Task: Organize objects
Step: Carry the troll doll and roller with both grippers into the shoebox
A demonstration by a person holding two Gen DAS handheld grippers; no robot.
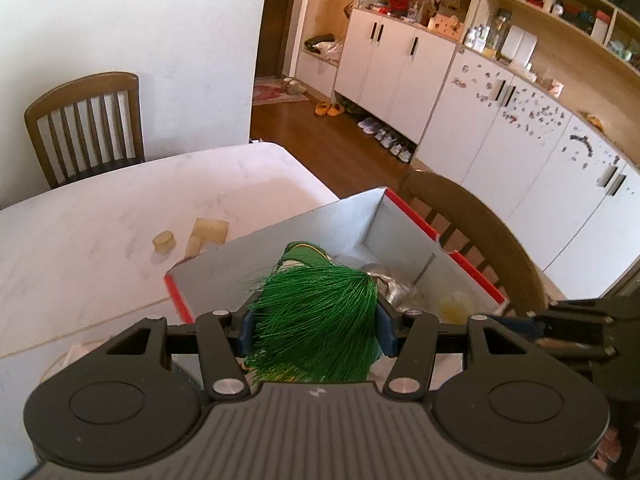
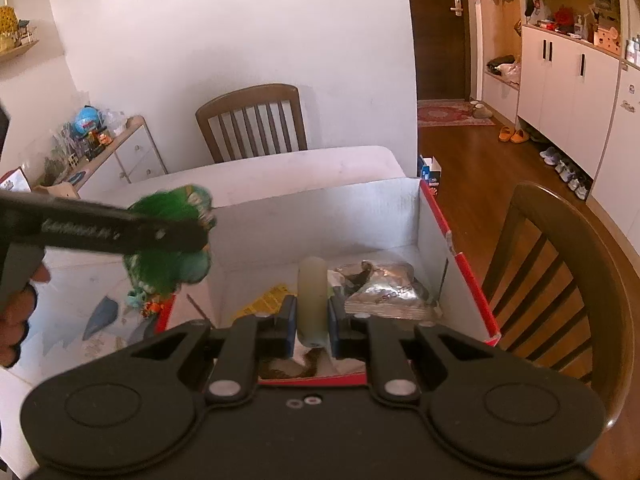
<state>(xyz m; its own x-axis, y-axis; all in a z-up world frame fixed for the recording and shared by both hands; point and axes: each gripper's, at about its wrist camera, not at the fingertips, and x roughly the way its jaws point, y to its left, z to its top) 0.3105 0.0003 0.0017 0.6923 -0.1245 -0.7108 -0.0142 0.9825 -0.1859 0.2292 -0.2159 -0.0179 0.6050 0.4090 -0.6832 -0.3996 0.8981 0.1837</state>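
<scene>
Left gripper (image 1: 316, 330): jaws part open and closed on a green tassel toy (image 1: 316, 320), its fringe bulging past both pads. The toy hangs over the near left corner of the red-edged cardboard box (image 1: 472, 266); in the right wrist view it sits at the box's left wall, not yet inside.

Right gripper (image 2: 313, 314): jaws drawn in tight on a pale translucent block (image 2: 313, 296), held upright over the box interior.

Box contents: a crumpled foil packet (image 2: 380, 286) and a yellow printed sheet (image 2: 266, 302).

Judgement: both items are being carried in for release. Bring each well inside the walls and low before letting go; the tassel is light and its strands may snag the pads or the rim, so part the jaws fully. Keep the two grippers apart, since they are close together at this box.

Surface: white marble-pattern table (image 1: 100, 248), with three pale blocks (image 1: 200, 236) left beyond the box. Wooden chairs (image 2: 256, 120) at the far and right sides; white cabinets (image 1: 400, 68), wood floor, shoes along the wall
</scene>
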